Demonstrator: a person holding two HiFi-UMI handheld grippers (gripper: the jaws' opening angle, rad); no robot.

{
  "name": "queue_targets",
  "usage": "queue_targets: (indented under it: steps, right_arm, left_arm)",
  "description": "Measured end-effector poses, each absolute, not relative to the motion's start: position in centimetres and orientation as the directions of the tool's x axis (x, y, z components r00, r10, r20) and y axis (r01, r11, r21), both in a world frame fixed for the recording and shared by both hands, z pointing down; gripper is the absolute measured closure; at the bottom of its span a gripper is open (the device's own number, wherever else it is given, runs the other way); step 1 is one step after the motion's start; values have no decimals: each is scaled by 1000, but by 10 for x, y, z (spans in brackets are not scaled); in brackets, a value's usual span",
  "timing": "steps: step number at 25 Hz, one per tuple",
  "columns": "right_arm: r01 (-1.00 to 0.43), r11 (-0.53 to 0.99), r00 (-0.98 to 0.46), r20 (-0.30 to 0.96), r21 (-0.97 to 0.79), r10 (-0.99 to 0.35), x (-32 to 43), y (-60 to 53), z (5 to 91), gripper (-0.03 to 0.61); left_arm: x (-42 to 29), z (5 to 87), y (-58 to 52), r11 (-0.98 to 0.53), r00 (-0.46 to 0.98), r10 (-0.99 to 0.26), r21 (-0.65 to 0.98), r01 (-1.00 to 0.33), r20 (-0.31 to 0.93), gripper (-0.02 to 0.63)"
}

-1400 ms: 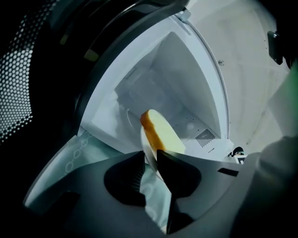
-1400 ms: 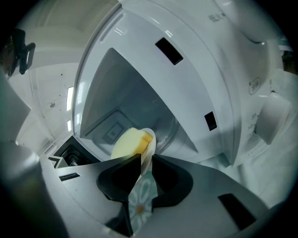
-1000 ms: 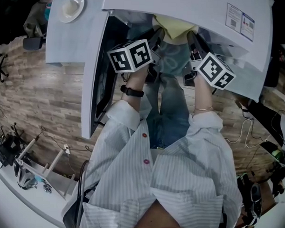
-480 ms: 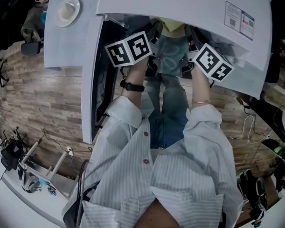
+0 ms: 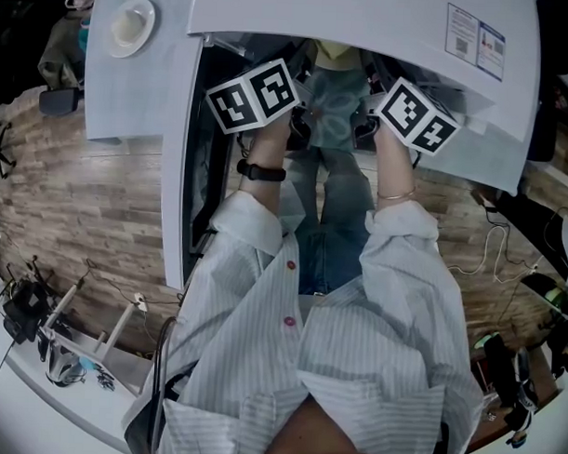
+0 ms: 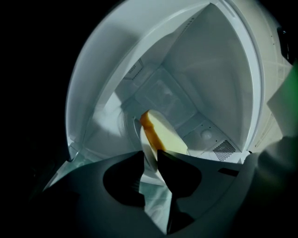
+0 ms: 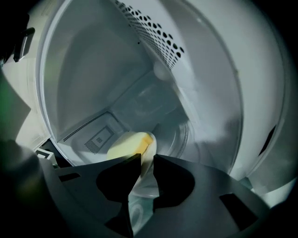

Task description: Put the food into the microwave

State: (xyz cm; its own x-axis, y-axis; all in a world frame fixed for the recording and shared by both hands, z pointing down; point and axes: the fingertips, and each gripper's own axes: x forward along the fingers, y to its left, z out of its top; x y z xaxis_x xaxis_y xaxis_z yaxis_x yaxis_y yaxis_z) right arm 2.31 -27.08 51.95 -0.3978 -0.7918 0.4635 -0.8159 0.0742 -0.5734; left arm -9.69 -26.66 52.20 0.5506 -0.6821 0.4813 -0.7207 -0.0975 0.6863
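Observation:
A white plate (image 6: 148, 158) with a teal pattern carries a pale yellow piece of food (image 6: 165, 135) with an orange edge. My left gripper (image 6: 150, 155) is shut on one side of the plate's rim, and my right gripper (image 7: 146, 159) is shut on the opposite rim. Both gripper views look into the white cavity of the microwave (image 7: 139, 69), with the food (image 7: 128, 144) held above its floor. From the head view the plate (image 5: 333, 102) sits between the left gripper (image 5: 297, 124) and right gripper (image 5: 367, 124), mostly hidden under the microwave's top (image 5: 366, 19).
The microwave door (image 5: 188, 172) stands open at the left of the person's arms. A small white bowl (image 5: 131, 25) sits on the white surface (image 5: 140, 86) at the left. Cables and clutter lie on the wooden floor (image 5: 71, 195) round about.
Both grippers have carried the plate forward, deeper under the microwave's top. Less of the yellow food now shows in the head view.

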Motion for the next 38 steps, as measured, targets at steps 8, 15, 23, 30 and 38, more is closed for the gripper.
queue_targets:
  steps: [8, 15, 23, 30, 38]
  right_arm:
    - [-832, 75, -378, 462, -549, -803, 20, -280, 518, 492]
    - [-862, 50, -318, 460, -505, -829, 23, -285, 517, 492]
    - [-887, 15, -277, 504, -462, -818, 27, -285, 521, 484]
    - [-929, 26, -228, 517, -370, -825, 30, -285, 519, 469]
    - [-930, 44, -237, 504, -365, -830, 31, -282, 518, 453]
  left_arm:
    - [-100, 523, -269, -57, 524, -697, 692, -720, 489, 529]
    - [-101, 522, -269, -55, 520, -699, 688, -723, 491, 529]
    - [-101, 523, -269, -62, 524, -695, 684, -727, 493, 529]
    - [-100, 524, -268, -70, 518, -697, 672, -737, 495, 529]
    - [-100, 527, -265, -65, 507, -695, 658, -751, 510, 529]
